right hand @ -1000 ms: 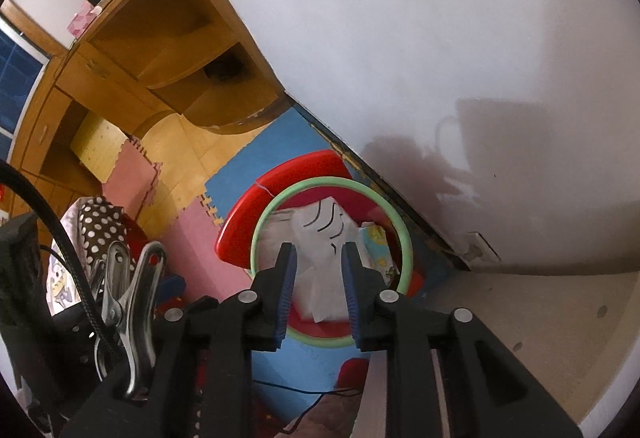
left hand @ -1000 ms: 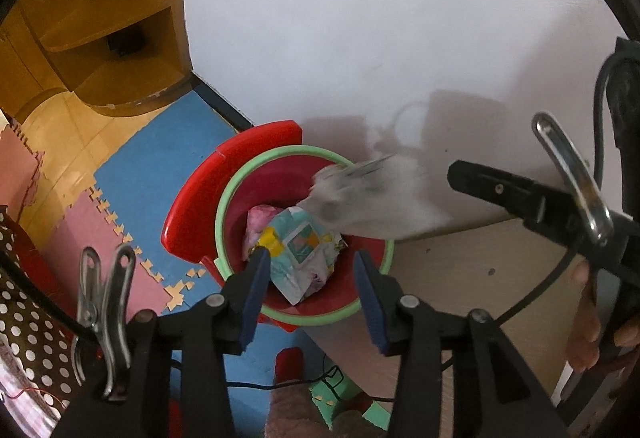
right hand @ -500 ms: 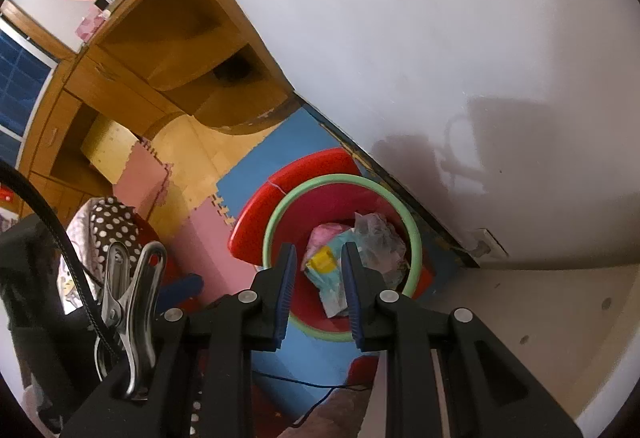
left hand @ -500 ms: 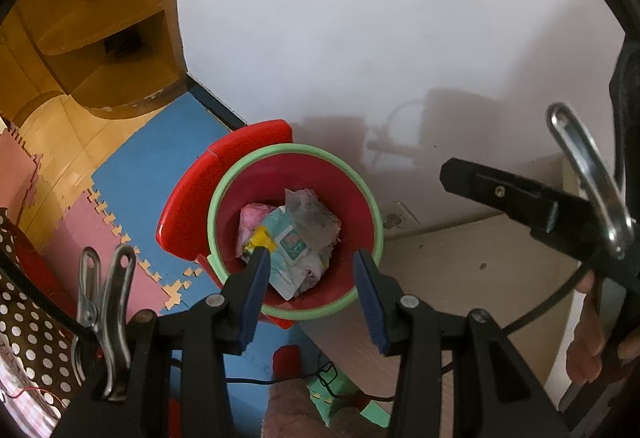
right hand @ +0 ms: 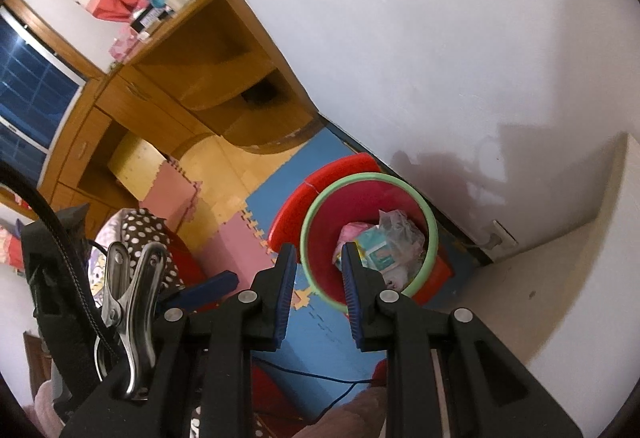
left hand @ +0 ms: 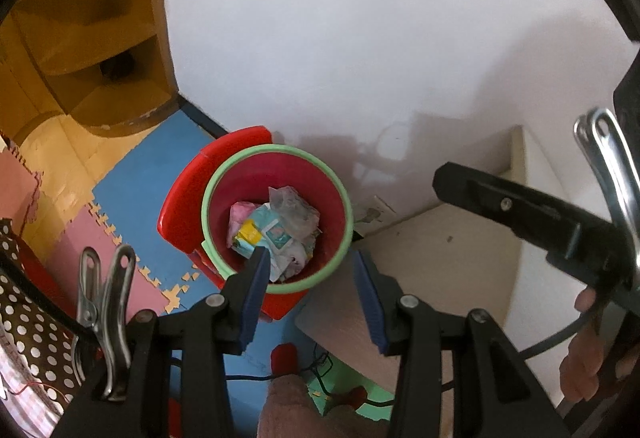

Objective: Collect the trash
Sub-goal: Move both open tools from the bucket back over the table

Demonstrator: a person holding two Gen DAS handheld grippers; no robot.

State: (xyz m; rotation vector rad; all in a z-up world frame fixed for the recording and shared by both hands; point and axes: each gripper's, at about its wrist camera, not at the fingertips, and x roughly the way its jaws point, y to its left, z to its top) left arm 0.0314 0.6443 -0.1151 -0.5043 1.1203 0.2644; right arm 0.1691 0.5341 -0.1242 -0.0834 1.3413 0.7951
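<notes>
A red bin with a green rim (left hand: pixel 208 198) stands on the floor against the white wall, below the table's left end. Crumpled wrappers and paper (left hand: pixel 276 226) lie in its bottom. My left gripper (left hand: pixel 311 254) hovers high above the bin's near rim, open, with nothing between its blue pads. In the right wrist view the same bin rim (right hand: pixel 308 222) and trash (right hand: pixel 384 242) show past my right gripper (right hand: pixel 318 249), whose jaws stand a narrow gap apart and hold nothing. A finger (left hand: pixel 500 202) of the right gripper reaches in from the right of the left wrist view.
A beige table top (left hand: pixel 440 270) runs along the wall right of the bin, with a wall socket (left hand: pixel 376 210) at its back corner. A wooden corner shelf (right hand: pixel 200 78) stands at the left. Blue and pink foam mats (left hand: pixel 140 174), polka-dot fabric (left hand: pixel 28 318) and a cable cover the floor.
A pale wrapper that was blurred in mid-air over the bin now lies inside it. Both grippers have risen, so the bin looks smaller and lower in both views.
</notes>
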